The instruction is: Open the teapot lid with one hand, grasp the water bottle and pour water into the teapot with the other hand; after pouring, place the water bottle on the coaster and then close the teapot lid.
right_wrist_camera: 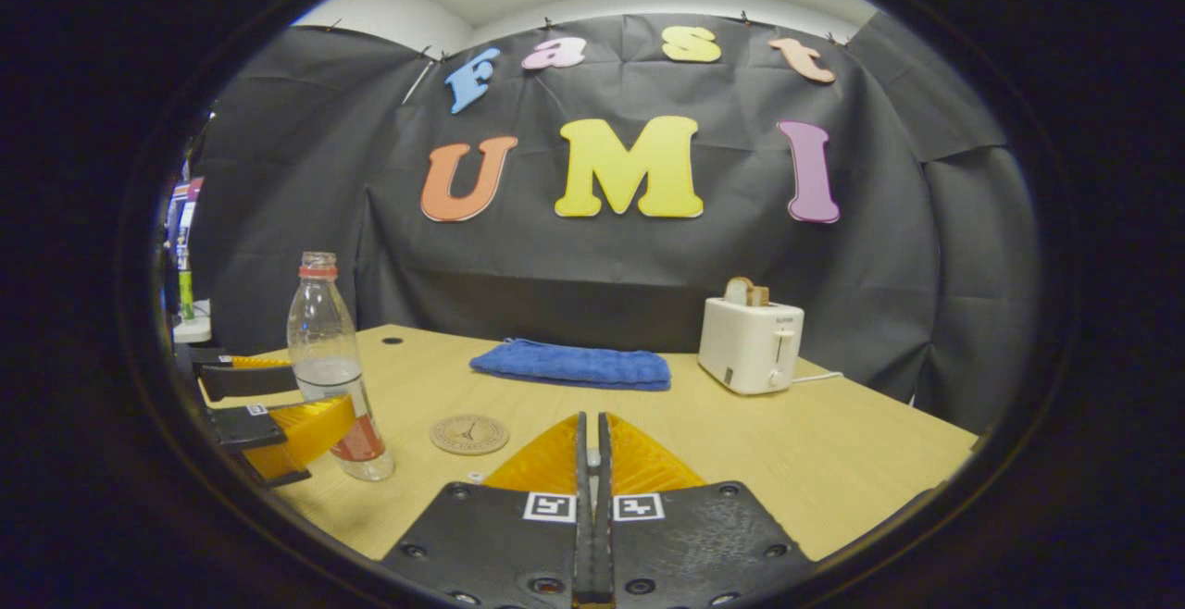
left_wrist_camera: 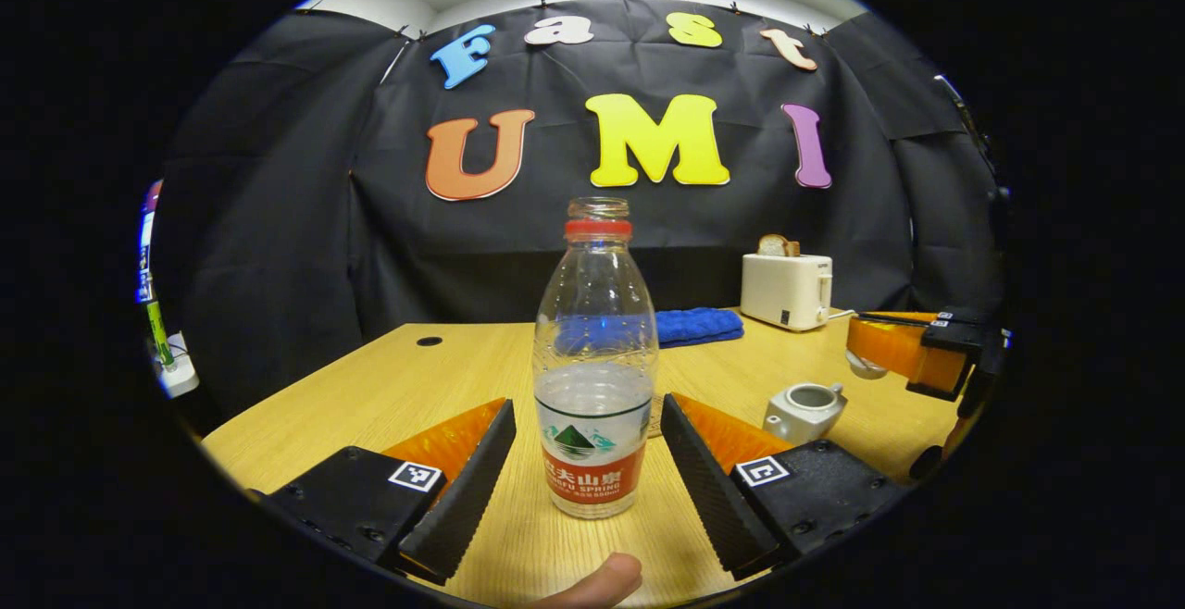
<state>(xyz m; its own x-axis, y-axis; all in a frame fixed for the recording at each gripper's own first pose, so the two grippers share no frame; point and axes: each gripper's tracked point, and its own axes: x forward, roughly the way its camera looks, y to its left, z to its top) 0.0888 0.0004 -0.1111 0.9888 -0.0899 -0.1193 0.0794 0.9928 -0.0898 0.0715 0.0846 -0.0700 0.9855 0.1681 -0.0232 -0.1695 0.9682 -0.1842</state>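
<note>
— Wooden table (right_wrist_camera: 833, 461) is seen; where is the water bottle (left_wrist_camera: 595, 359)?
— It is stood upright, uncapped, between the spread jaws of the left gripper (left_wrist_camera: 588, 461), not touched by either.
— Teapot (left_wrist_camera: 804, 410)?
— It is set lidless on the table to the right of the bottle; a coaster (right_wrist_camera: 469, 434) is seen near the bottle.
— Right gripper (right_wrist_camera: 592, 498)?
— Its jaws are pressed together; whether anything is pinched between them cannot be told.

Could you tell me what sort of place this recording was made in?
Probably a staged recording booth, not a real kitchen: black cloth walls in a wooden table that carries household props, namely a toaster, a blue towel, a bottle and a teapot.
</note>
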